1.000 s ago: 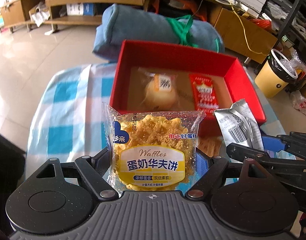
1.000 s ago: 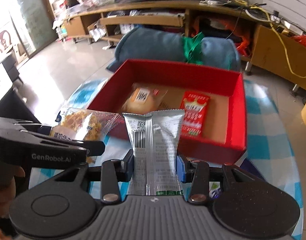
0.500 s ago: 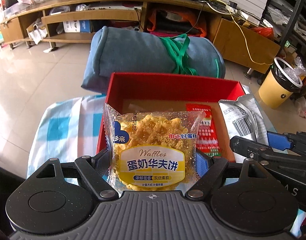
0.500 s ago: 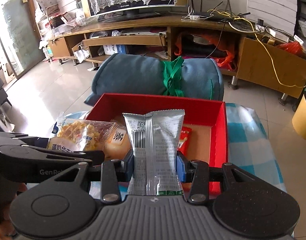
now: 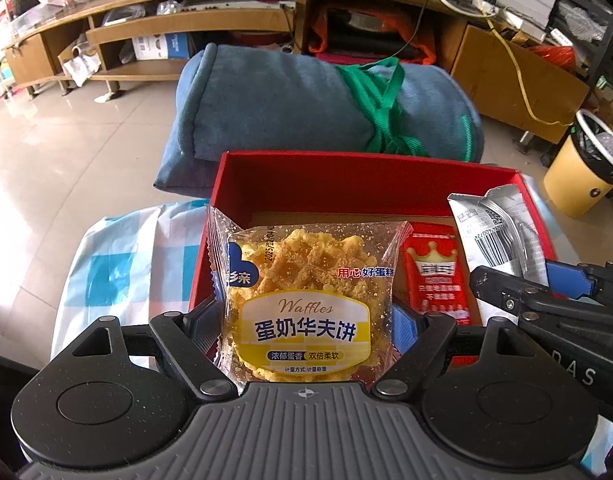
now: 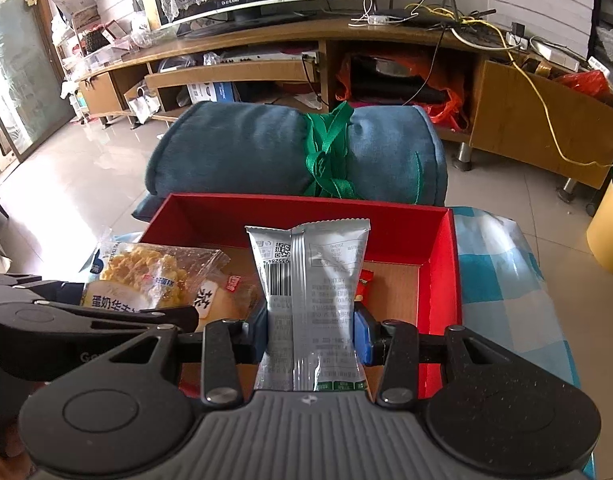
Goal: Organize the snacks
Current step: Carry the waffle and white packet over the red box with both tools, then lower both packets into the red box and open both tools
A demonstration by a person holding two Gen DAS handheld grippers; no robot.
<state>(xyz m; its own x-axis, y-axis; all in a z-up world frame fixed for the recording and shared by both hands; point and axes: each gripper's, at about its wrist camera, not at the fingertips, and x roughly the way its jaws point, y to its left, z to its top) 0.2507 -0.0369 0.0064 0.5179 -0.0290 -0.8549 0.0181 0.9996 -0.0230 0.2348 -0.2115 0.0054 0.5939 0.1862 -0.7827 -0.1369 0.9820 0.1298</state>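
Note:
My left gripper (image 5: 304,324) is shut on a clear-wrapped waffle packet (image 5: 306,292) with a yellow label, held upright over the left part of the red box (image 5: 366,176). My right gripper (image 6: 312,330) is shut on a silver snack pouch (image 6: 312,280), which stands upright over the box's (image 6: 442,264) middle. Inside the box lie a red sachet (image 5: 436,276) and a wrapped bun (image 6: 226,296), partly hidden behind the held packets. Each gripper shows in the other's view: the right one (image 5: 546,292) with its pouch (image 5: 494,232), the left one (image 6: 86,316) with its waffle (image 6: 146,276).
The box stands on a blue-and-white checked cloth (image 5: 118,272). A rolled blue blanket (image 5: 306,108) tied with green strap lies just behind the box. A wooden TV bench (image 6: 346,52) runs along the far wall, and a yellow bin (image 5: 582,172) stands at the right.
Both grippers have moved forward with their packets, from in front of the box's near wall to over its inside. The box and blanket now look closer and lower in both views.

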